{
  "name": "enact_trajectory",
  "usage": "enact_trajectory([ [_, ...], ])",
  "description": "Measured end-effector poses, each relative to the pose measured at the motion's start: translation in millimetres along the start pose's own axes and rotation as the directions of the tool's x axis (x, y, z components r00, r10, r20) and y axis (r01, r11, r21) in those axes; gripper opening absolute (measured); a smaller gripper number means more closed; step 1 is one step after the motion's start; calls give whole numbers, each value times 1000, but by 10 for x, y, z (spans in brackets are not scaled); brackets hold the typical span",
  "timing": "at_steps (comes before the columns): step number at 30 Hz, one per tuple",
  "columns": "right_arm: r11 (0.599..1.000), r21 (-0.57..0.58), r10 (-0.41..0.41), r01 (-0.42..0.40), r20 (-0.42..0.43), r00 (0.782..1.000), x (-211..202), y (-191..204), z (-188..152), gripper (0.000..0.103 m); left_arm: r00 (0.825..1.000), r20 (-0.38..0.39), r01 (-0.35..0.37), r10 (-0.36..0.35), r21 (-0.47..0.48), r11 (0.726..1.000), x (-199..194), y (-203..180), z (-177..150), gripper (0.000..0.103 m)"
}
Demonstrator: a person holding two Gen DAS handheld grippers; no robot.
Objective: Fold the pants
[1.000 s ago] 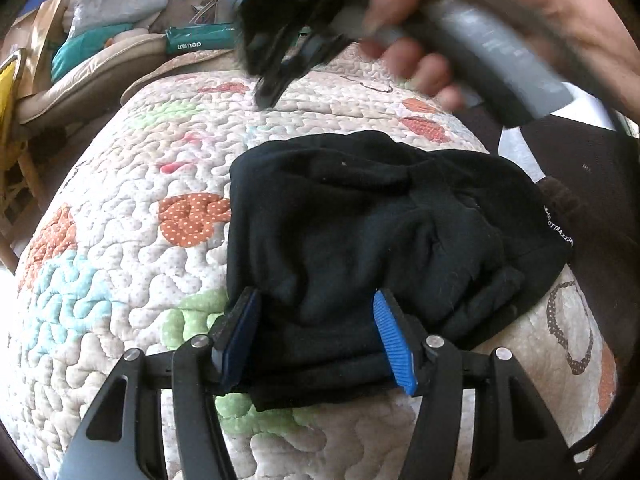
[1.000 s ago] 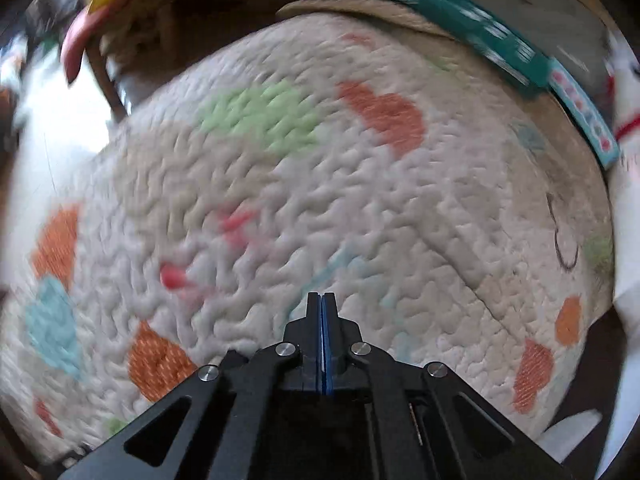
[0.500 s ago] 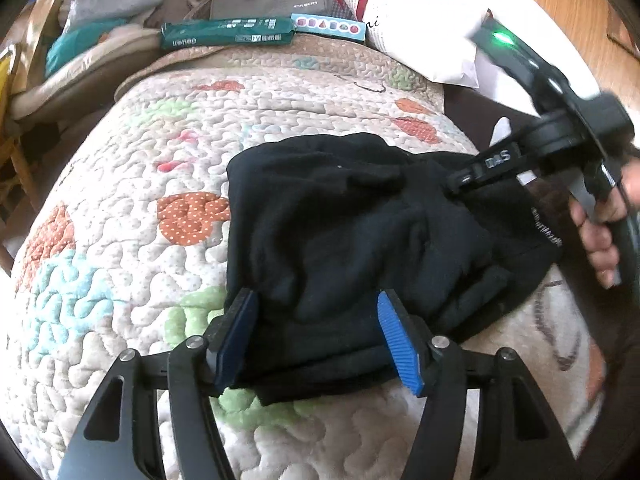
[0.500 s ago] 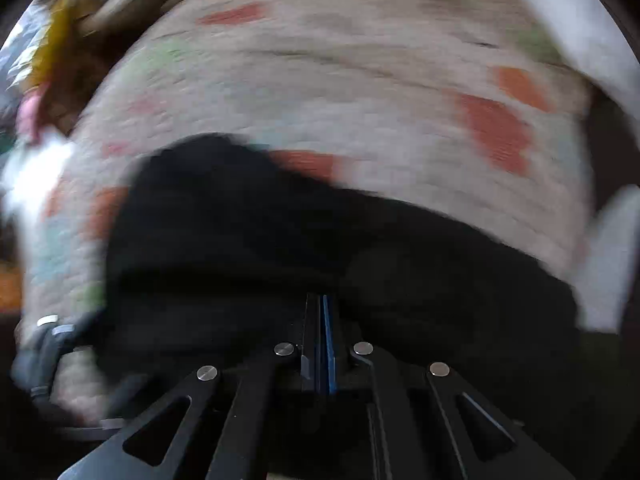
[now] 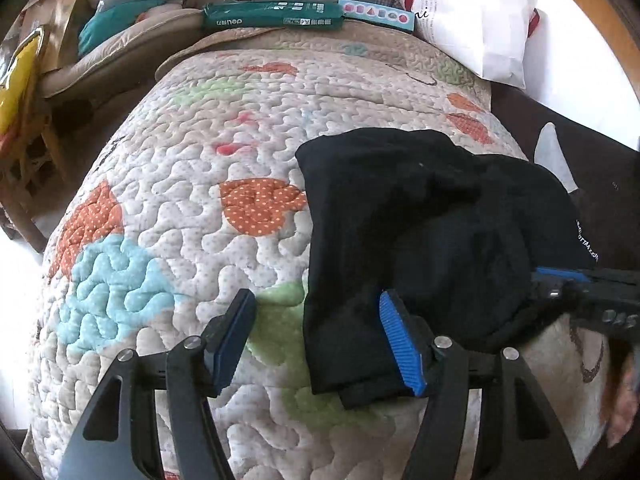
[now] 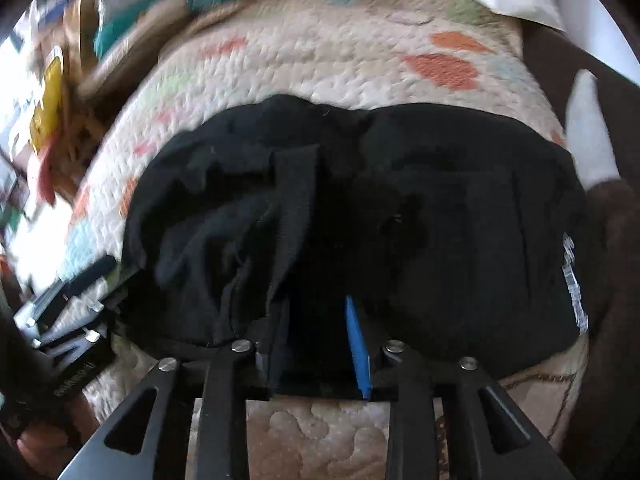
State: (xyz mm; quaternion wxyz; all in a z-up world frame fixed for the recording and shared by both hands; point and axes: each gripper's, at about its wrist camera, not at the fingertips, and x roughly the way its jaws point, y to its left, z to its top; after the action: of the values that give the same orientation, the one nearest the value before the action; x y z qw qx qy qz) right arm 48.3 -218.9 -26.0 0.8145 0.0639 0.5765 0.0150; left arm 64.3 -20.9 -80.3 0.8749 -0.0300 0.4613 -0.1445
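Observation:
The black pants (image 5: 432,236) lie bunched and partly folded on the quilted bed cover (image 5: 168,208), toward its right side. My left gripper (image 5: 316,340) is open at the near left edge of the pants; its right pad rests on the cloth and its left pad is over bare quilt. My right gripper (image 6: 318,340) is open with its jaws around the near edge of the pants (image 6: 360,208); cloth folds drape over its left finger. The right gripper also shows at the right edge of the left wrist view (image 5: 584,284).
A green box (image 5: 272,16), a grey bag, a white pillow (image 5: 472,20) and piled clothes line the far edge of the bed. A cluttered chair stands at the left. A dark brown surface (image 5: 592,176) lies to the right of the quilt.
My right gripper swung from the far side of the bed down to the pants' near right edge and opened. My left gripper shifted left, so its left pad is now off the cloth.

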Motion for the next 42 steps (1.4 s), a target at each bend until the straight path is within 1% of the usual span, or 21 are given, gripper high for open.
enact_trajectory([
  [1, 1000, 23, -11, 11, 6, 1000, -70, -42, -15, 41, 1000, -4, 5, -5, -10, 1000, -1, 18, 20, 64],
  [3, 997, 65, -39, 36, 51, 998, -243, -138, -75, 51, 1000, -6, 12, -12, -33, 999, -24, 45, 42, 64],
  [5, 991, 129, -39, 26, 104, 994, -403, -298, -140, 59, 1000, 6, 9, -9, -53, 999, -70, 94, 70, 64],
  [7, 973, 229, -37, -1, 159, 987, -537, -509, -219, 65, 1000, 16, 5, -4, -64, 998, -99, 125, 100, 64],
  [9, 942, 334, -34, -33, 194, 980, -592, -723, -281, 66, 1000, 26, 8, -6, -79, 997, -141, 169, 127, 64],
  [12, 899, 434, -40, -48, 190, 981, -577, -909, -348, 66, 1000, 27, 10, -7, -84, 996, -178, 207, 132, 64],
  [15, 870, 492, -62, -32, 173, 983, -532, -986, -396, 66, 1000, 29, 15, -12, -88, 996, -196, 222, 137, 64],
  [17, 847, 529, -54, -48, 177, 983, -508, -1053, -405, 66, 999, 35, 23, -19, -91, 996, -221, 228, 141, 64],
  [19, 823, 568, -83, -26, 164, 983, -517, -1147, -400, 66, 999, 40, 33, -29, -84, 996, -261, 229, 156, 64],
  [21, 796, 604, -94, -30, 171, 981, -517, -1262, -401, 67, 998, 46, 47, -43, -84, 995, -307, 236, 189, 64],
  [25, 718, 694, -84, -63, 175, 981, -371, -1390, -339, 68, 993, 48, 112, -108, -104, 988, -391, 212, 406, 64],
  [26, 700, 711, -89, -67, 180, 980, -319, -1396, -317, 73, 989, 50, 145, -140, -100, 984, -414, 172, 509, 64],
  [28, 694, 716, -128, -75, 225, 966, -282, -1392, -271, 79, 984, 32, 177, -175, -54, 983, -415, 32, 681, 66],
  [30, 714, 697, -147, -68, 244, 959, -263, -1385, -248, 80, 979, -1, 202, -202, 31, 979, -379, -204, 897, 66],
  [32, 738, 671, -148, -73, 265, 953, -264, -1400, -246, 81, 973, -35, 229, -226, 116, 967, -301, -471, 1099, 67],
  [33, 737, 670, -141, -87, 278, 950, -268, -1427, -253, 81, 970, -57, 243, -237, 152, 958, -237, -629, 1205, 67],
  [35, 714, 689, -127, -127, 306, 943, -278, -1488, -276, 81, 957, -101, 286, -270, 214, 934, -95, -948, 1383, 67],
  [37, 701, 697, -117, -154, 326, 938, -274, -1525, -294, 81, 946, -146, 322, -290, 309, 895, 100, -1382, 1529, 67],
  [38, 697, 699, -116, -162, 333, 936, -274, -1534, -303, 81, 944, -156, 327, -290, 340, 882, 163, -1515, 1551, 67],
  [40, 693, 700, -117, -172, 344, 932, -264, -1526, -301, 81, 940, -189, 339, -284, 421, 842, 399, -1907, 1613, 67],
  [42, 690, 698, -108, -190, 359, 927, -257, -1545, -295, 81, 928, -234, 368, -290, 444, 817, 644, -2193, 1636, 67],
])
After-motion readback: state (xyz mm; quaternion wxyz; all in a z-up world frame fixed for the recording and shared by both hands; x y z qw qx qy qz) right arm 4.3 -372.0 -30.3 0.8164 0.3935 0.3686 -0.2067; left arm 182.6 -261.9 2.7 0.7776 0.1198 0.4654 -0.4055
